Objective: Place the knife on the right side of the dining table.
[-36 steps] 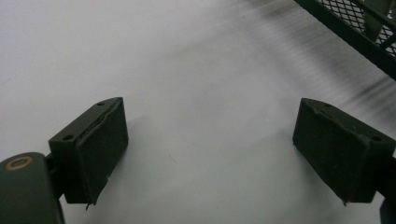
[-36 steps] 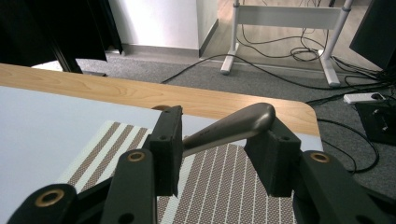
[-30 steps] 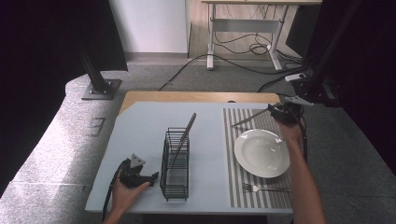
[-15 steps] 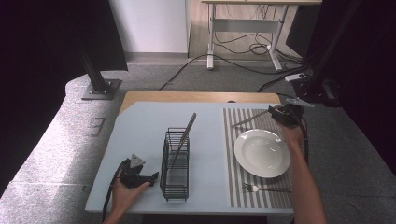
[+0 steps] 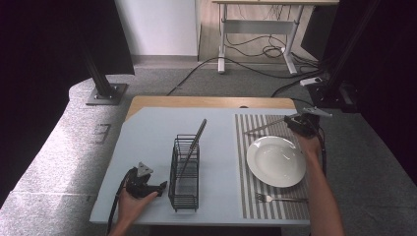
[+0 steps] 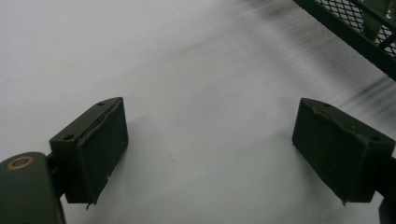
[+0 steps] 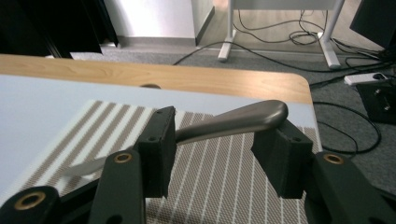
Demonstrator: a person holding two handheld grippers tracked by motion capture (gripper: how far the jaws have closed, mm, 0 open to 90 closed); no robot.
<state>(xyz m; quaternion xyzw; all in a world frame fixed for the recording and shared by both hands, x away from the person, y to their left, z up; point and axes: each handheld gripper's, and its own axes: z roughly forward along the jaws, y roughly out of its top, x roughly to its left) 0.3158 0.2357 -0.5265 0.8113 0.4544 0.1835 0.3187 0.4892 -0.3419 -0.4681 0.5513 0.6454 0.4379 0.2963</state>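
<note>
1. Two hand-held grippers work at a pale blue table, and a white plate on a striped placemat serves as the landmark for everything else.
2. Beyond the plate, at the placemat's far end, the right gripper is held above the mat by the person's right hand.
3. From the right gripper view, a butter knife lies crosswise between the jaws of that gripper. One jaw touches the handle; whether the other presses on it cannot be told.
4. On the near side of the plate, a fork lies flat on the placemat.
5. Left of the plate, off the mat, stands a black wire rack with a long dark utensil leaning out of it.
6. Farther left, past the rack, the left gripper rests low at the table's near edge in the left hand.
7. Its jaws are spread wide with bare tabletop between them, and a corner of the rack shows close by.
</note>
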